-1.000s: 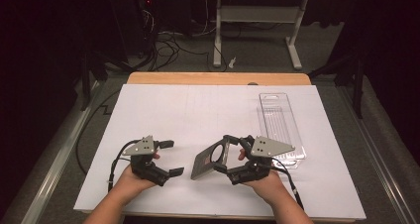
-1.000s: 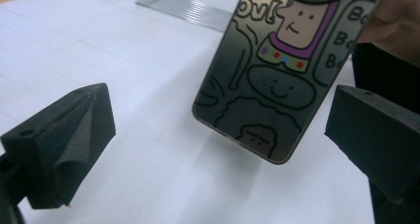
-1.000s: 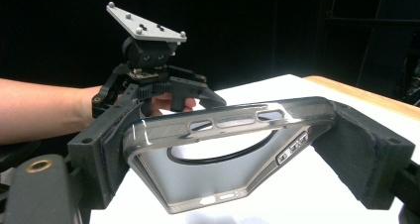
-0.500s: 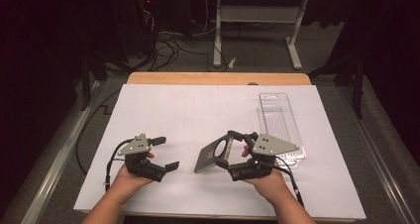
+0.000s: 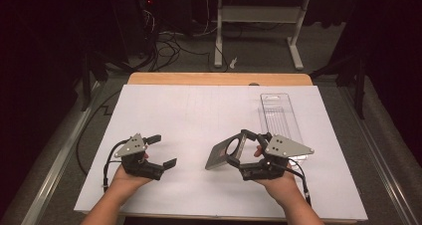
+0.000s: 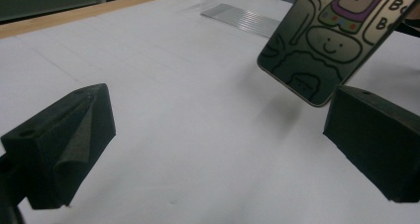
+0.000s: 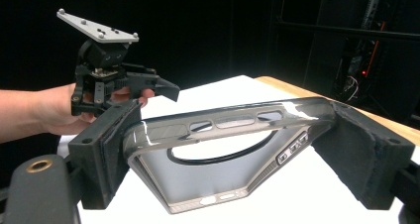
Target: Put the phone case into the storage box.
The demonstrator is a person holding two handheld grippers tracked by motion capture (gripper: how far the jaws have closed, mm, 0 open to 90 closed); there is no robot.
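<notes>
Little has shifted since the earlier frames: we note the left gripper (image 5: 160,151) sitting slightly lower, toward the near edge of the white sheet (image 5: 199,115), and the phone case (image 5: 225,154) tilted much as before. We see the right gripper (image 5: 247,152) clamped on the phone case across its width, holding it above the white sheet, near the clear plastic tray (image 5: 278,116). Left gripper jaws stand wide apart with nothing between them, left of the phone case.
</notes>
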